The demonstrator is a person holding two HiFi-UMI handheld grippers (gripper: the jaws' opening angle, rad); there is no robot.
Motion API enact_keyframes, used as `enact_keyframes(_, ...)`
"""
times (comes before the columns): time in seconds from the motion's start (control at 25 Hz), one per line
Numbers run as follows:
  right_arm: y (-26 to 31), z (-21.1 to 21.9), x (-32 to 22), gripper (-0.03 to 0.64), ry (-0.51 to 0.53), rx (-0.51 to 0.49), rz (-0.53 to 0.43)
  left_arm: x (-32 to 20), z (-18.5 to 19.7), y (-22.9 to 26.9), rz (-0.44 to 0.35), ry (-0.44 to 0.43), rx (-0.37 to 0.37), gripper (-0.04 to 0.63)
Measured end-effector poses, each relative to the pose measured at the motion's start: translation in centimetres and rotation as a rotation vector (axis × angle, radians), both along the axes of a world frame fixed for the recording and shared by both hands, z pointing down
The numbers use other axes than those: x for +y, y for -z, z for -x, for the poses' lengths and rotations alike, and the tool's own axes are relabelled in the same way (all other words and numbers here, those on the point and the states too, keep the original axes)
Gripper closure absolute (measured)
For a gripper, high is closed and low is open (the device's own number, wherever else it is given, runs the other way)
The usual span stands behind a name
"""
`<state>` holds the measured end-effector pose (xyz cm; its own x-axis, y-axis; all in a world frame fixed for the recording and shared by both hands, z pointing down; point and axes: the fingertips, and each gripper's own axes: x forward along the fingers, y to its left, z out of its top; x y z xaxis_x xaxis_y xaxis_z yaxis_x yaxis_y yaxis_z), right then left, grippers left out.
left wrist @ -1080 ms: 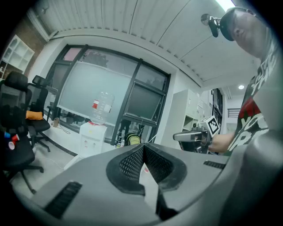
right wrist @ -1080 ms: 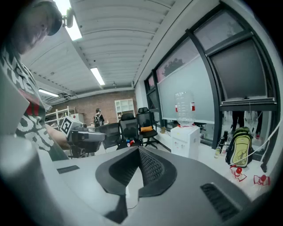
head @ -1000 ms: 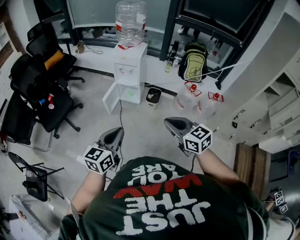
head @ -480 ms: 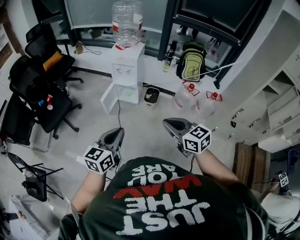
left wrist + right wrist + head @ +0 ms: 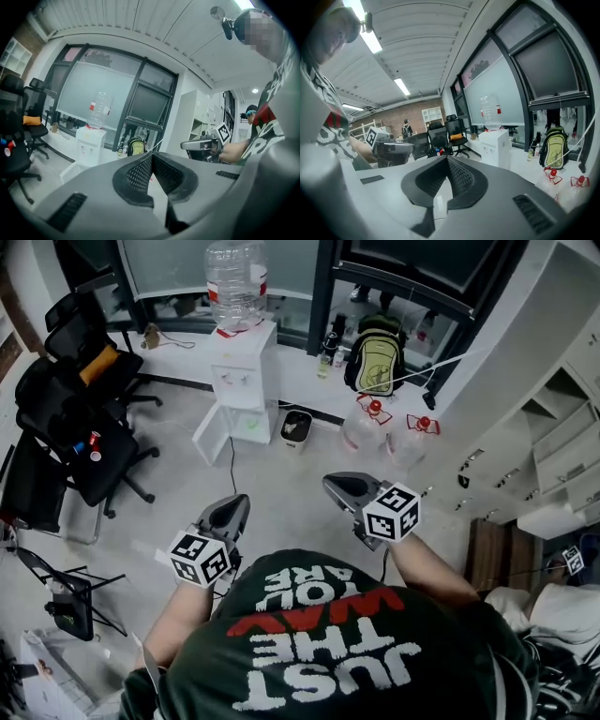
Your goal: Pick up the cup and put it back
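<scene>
Left gripper (image 5: 232, 512) lower centre, jaws together, empty, right gripper (image 5: 343, 489) beside it, also closed on nothing, small red cup-like items (image 5: 94, 440) on black chair (image 5: 112, 465) at left, too small to identify

A pale, smooth floor (image 5: 281, 493) runs to a low white ledge (image 5: 305, 381) under tall windows (image 5: 178, 263) with dark frames. A white water dispenser (image 5: 242, 381) stands before the ledge with a big clear bottle (image 5: 234, 282) on top and its lower door swung open; a small black bin (image 5: 296, 427) sits just beside it. Black office chairs (image 5: 84, 427) crowd the left side, one with an orange cushion (image 5: 98, 362). White open shelving (image 5: 553, 427) lines the right. Strip lights (image 5: 377, 42) glow in a ribbed white ceiling (image 5: 140, 18), and a brick wall (image 5: 393, 115) closes the far end.
</scene>
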<state>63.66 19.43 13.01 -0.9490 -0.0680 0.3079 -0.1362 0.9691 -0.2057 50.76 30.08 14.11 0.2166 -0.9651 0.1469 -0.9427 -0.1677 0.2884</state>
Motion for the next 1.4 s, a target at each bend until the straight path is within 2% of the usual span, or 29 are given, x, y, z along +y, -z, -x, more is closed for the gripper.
enact_keyframes(0.16,-0.4,-1.5,-1.3,0.584,0.028,0.001,0.005,-1.7,-2.2,-0.2,-0.003,0.011,0.009,0.595)
enact_keyframes(0.32,-1.2,-2.6,-5.0,0.584,0.066,0.009,0.008,-5.3,-3.5,-1.0,0.014,0.034,0.018,0.595)
enact_keyframes(0.44,-1.8,-1.1,-4.9,0.584,0.068,0.02,0.017,-4.6,-1.8,-1.7,0.029,0.042,0.029,0.595)
enact_keyframes(0.56,-2.6,1.6,-4.9,0.584,0.068,0.032,0.027,-4.4,1.4,-2.5,0.034,0.054,0.044,0.595)
enact_keyframes(0.8,-3.9,10.1,-7.3,0.584,0.025,0.065,0.023,-7.3,10.9,-4.3,0.037,0.005,0.08,0.595)
enact_keyframes(0.92,-3.9,16.5,-9.4,0.584,-0.038,0.052,0.027,-9.3,18.1,-5.0,0.049,-0.042,0.075,0.595)
enact_keyframes(1.08,-3.7,25.6,-11.5,0.584,-0.1,0.027,0.032,-11.4,28.5,-4.9,0.071,-0.101,0.03,0.595)
enact_keyframes(1.2,-3.6,31.4,-13.9,0.584,-0.143,0.022,0.042,-13.5,35.6,-4.9,0.079,-0.118,0.016,0.595)
enact_keyframes(1.32,-4.2,35.4,-15.2,0.584,-0.162,0.034,0.047,-15.3,40.4,-5.5,0.087,-0.124,0.03,0.595)
enact_keyframes(1.4,-4.7,37.2,-16.2,0.584,-0.168,0.047,0.044,-16.8,42.3,-5.9,0.087,-0.131,0.043,0.595)
